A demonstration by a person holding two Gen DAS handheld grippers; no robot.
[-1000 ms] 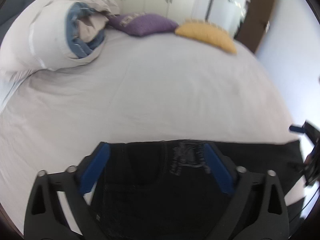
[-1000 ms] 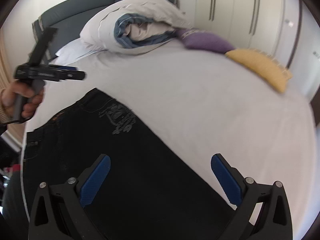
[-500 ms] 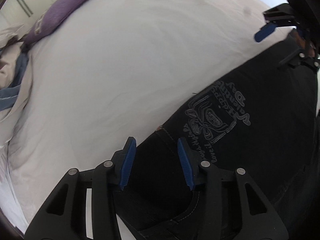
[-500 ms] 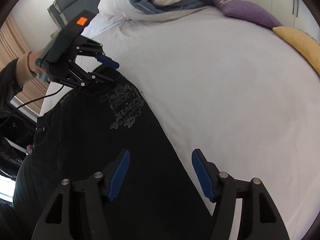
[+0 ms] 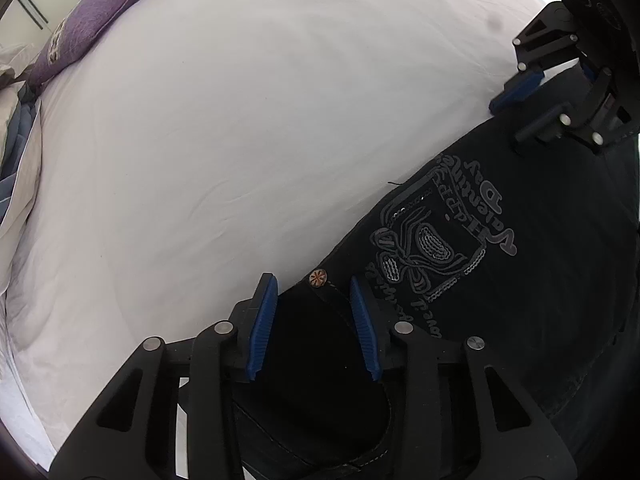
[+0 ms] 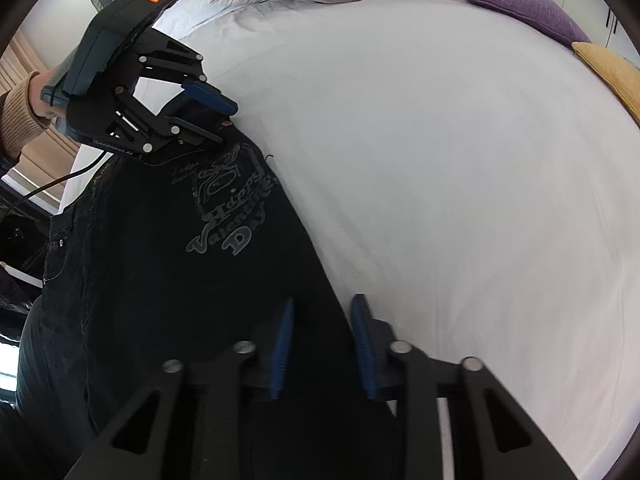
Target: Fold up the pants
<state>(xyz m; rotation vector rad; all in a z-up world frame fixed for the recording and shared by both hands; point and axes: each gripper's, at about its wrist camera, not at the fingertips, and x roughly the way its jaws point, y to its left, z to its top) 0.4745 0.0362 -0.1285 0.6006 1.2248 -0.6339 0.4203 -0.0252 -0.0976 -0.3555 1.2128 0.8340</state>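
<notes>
Both your grippers are down on the black pants (image 5: 500, 280) at the near edge of the bed (image 5: 240, 140).

Your left gripper (image 5: 314, 322) straddles the waistband corner by the button (image 5: 318, 278), jaws closing, fabric between them but pads not yet pressing. Your right gripper (image 6: 322, 346) sits over the leg's edge, jaws closing with cloth between, a gap showing. A purple cushion (image 6: 524, 8) lies well apart at the far side.
</notes>
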